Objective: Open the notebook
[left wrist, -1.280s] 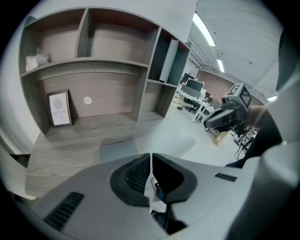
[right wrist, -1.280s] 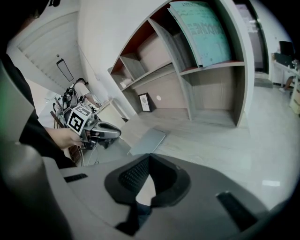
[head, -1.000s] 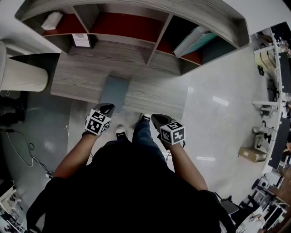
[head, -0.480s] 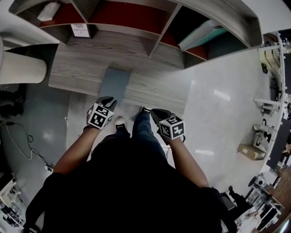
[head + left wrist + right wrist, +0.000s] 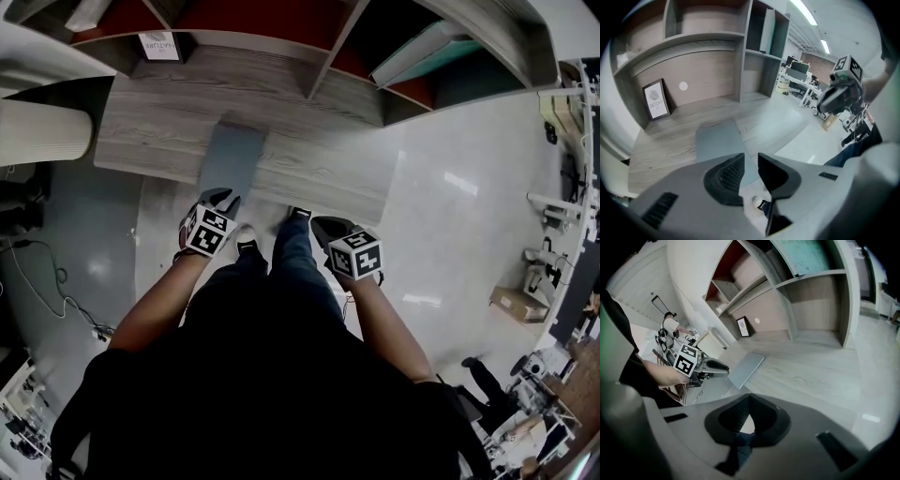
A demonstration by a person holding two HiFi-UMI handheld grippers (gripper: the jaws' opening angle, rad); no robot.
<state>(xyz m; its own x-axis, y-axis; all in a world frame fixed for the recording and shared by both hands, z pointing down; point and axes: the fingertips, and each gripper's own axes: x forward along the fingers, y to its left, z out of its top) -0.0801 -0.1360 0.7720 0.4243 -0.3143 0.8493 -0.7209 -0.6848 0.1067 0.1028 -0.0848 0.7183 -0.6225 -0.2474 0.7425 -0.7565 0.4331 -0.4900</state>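
The approach is the step in hand. The grey notebook [image 5: 232, 157] lies closed and flat on the tabletop [image 5: 141, 131], its near end at the front edge, just ahead of and below the jaws of the left gripper [image 5: 751, 161]. Those jaws have just been opening and stand parted, with nothing between them and no pad on the cover. The right gripper [image 5: 749, 398] hangs to the side with its jaws clenched together and empty; the notebook sits ahead and well to the left of them. Next, I judge, the left jaws must reach the cover's free edge, slip one tip under the cover alone, pinch it and fold it over, perhaps while the right gripper steadies the pages.
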